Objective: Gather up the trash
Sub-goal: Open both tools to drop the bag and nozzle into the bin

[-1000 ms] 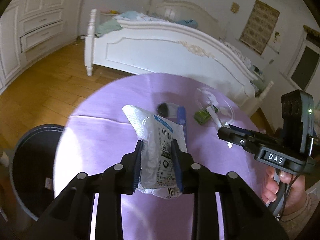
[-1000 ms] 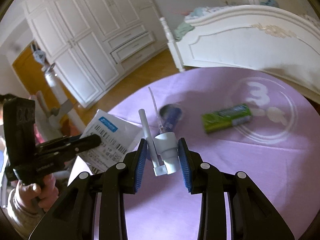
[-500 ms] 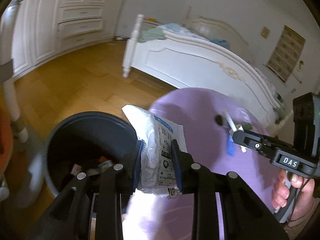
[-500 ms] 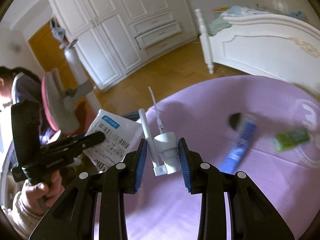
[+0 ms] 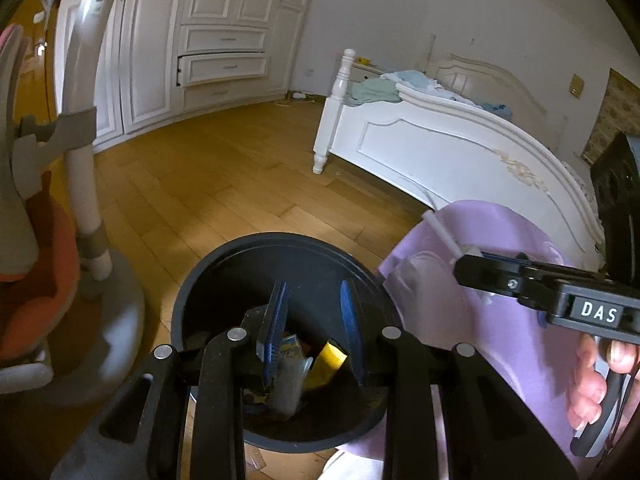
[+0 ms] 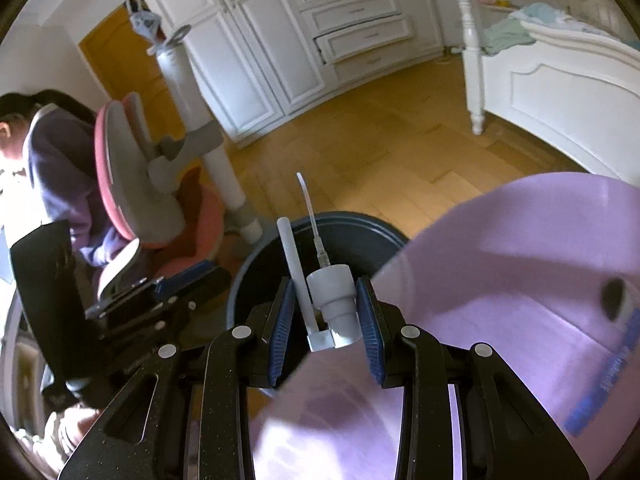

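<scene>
Bin contents hard to read: inside the black trash bin (image 5: pixel 280 248) lie a yellow piece (image 5: pixel 330 358), a printed scrap and a blurred pale shape, all dim and partly masked by the left gripper (image 5: pixel 314 320), which hangs over the bin mouth with its blue pads spread apart and nothing between them. Right gripper (image 6: pixel 325 312) clamps a white pump dispenser head (image 6: pixel 332 300), its nozzle and thin dip tube pointing forward over the near rim of the bin; in the left view only the tube tip shows past the gripper body. Bin stands on the wood floor (image 5: pixel 208 184), just beside the purple-clothed table (image 6: pixel 520 280), whose edge covers part of the rim. On the table, cut off at the frame edge and smeared by blur: a blue tube (image 6: pixel 608 372) with a dark cap. Around: pink desk chair (image 6: pixel 132 184) with a seated person half out of frame, white wardrobe (image 6: pixel 304 40), white bed (image 5: pixel 440 148).
</scene>
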`<action>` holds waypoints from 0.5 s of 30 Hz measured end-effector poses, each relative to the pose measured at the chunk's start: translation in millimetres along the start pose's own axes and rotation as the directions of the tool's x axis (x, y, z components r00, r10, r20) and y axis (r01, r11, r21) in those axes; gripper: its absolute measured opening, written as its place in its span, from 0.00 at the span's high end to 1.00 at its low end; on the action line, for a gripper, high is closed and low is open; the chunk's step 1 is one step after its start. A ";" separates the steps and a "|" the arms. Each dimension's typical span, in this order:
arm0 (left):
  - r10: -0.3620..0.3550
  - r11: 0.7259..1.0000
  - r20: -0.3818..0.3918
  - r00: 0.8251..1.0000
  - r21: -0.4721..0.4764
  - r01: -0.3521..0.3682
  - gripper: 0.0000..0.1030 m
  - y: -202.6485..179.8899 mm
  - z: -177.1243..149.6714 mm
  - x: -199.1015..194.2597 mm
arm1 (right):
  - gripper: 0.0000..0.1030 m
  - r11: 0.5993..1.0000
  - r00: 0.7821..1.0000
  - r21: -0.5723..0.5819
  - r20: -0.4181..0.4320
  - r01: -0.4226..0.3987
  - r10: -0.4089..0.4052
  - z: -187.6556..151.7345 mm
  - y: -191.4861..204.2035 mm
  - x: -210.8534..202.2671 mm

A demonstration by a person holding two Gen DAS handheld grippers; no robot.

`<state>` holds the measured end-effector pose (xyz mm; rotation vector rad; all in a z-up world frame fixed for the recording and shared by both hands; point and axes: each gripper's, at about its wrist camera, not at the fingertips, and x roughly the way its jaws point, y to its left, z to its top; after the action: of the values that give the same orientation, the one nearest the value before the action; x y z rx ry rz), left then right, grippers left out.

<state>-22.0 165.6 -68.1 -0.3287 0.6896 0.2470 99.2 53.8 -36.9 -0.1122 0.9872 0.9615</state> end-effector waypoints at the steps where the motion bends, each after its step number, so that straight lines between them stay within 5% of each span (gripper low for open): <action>1: 0.005 1.000 -0.003 1.000 -0.002 -0.005 0.76 3.1 -0.3 2.5 | 0.68 1.000 1.000 -0.003 -0.007 0.000 0.000 1.4 2.3 5.7; 15: 0.070 0.997 0.024 0.997 0.038 -0.071 0.77 8.7 0.6 12.1 | 0.64 1.000 0.998 0.006 -0.061 -0.002 0.002 13.6 9.3 50.5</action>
<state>-15.5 175.3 -77.5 -0.2646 0.6837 0.3042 111.0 98.0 -63.7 -0.1364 1.0466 0.9613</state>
